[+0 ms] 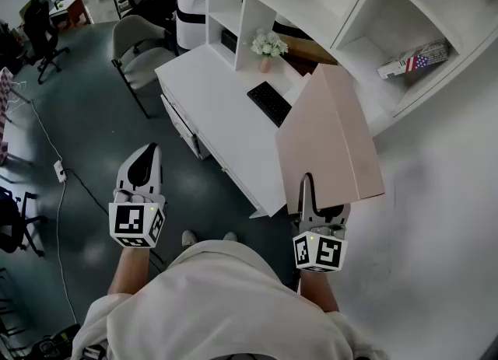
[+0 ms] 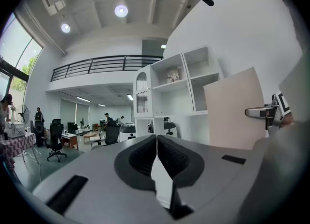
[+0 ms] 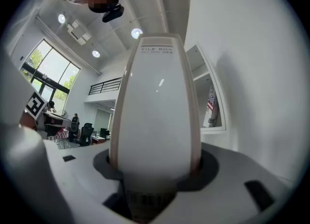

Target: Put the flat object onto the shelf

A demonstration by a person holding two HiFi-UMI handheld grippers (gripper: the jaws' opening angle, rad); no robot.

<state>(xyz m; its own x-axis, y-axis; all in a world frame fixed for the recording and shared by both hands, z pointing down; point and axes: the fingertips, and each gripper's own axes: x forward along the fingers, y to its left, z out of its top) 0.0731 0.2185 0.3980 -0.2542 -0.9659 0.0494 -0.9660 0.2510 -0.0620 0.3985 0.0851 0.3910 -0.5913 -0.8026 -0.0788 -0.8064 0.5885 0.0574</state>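
Note:
My right gripper is shut on the lower edge of a pale pink flat file box, held upright in the air in front of me. In the right gripper view the box's white spine stands between the jaws and fills the middle of the picture. The white shelf unit rises ahead and to the right, with open compartments. My left gripper hangs low at the left over the floor, its jaws together with nothing between them. The box also shows at the right in the left gripper view.
A white desk below the shelf carries a black keyboard and a small flower pot. A flag-printed item lies in one shelf compartment. Office chairs stand at the left on the dark floor. A white wall is at the right.

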